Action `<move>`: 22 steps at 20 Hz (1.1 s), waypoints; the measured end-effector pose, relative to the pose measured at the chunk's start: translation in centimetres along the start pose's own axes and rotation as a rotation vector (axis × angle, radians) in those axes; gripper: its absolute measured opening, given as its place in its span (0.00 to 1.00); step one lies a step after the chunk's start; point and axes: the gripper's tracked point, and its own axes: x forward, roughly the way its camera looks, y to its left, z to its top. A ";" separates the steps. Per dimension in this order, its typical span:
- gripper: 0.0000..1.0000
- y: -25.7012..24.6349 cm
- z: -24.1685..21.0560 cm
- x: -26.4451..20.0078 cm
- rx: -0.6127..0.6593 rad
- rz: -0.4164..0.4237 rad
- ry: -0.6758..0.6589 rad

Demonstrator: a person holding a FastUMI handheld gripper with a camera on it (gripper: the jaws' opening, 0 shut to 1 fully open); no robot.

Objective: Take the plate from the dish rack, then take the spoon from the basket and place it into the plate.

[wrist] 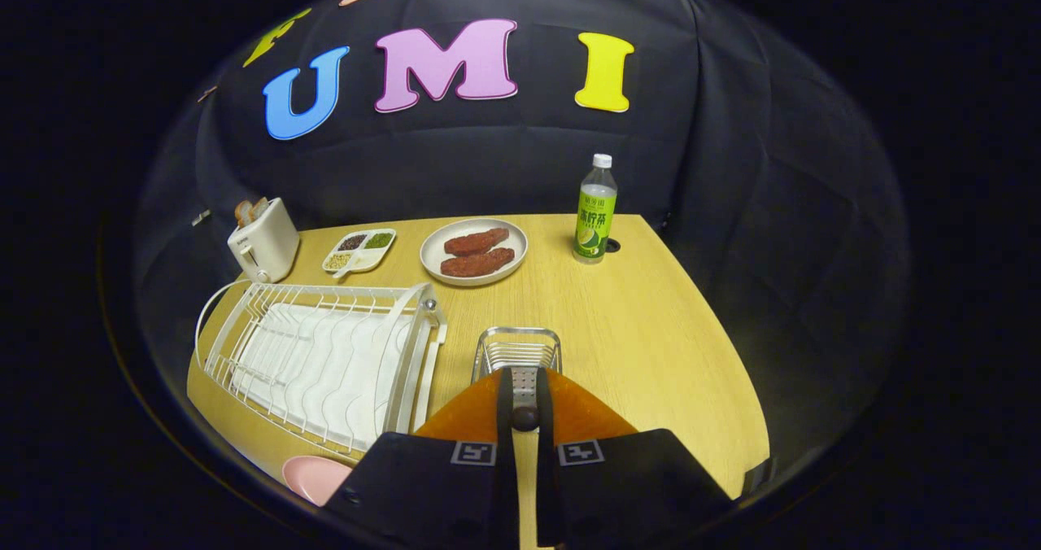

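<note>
- White toaster [264, 242] stands at the counter's [651, 322] far left corner, bread in its slots.
- The white wire dish rack [321, 355] lies along the left edge, no plate standing in it; a pink thing [313, 477] shows just past its near end.
- A small divided tray [360, 250] and a pale dish of two brown pieces [474, 250] sit behind, apart.
- The orange plate [585, 412] lies flat under the jaws [524, 420], touching the metal basket [517, 351] just ahead.
- The jaws are nearly together, clamped on a dark rounded spoon [524, 417] end above the plate.
- A green bottle [596, 212] stands far right; bare wood spreads rightward to the edge.
</note>
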 end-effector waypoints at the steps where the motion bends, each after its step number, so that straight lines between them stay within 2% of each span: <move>1: 0.13 -0.1 1.1 -0.4 0.003 0.001 -0.018; 6: 0.13 0.4 6.7 -3.9 0.001 0.031 -0.118; 10: 0.13 3.5 8.7 -8.8 -0.015 0.137 -0.150; 12: 0.13 6.4 7.9 -11.5 -0.042 0.232 -0.131; 17: 0.13 13.8 2.6 -16.1 -0.142 0.452 -0.061; 22: 0.13 21.4 -4.2 -16.1 -0.206 0.598 0.024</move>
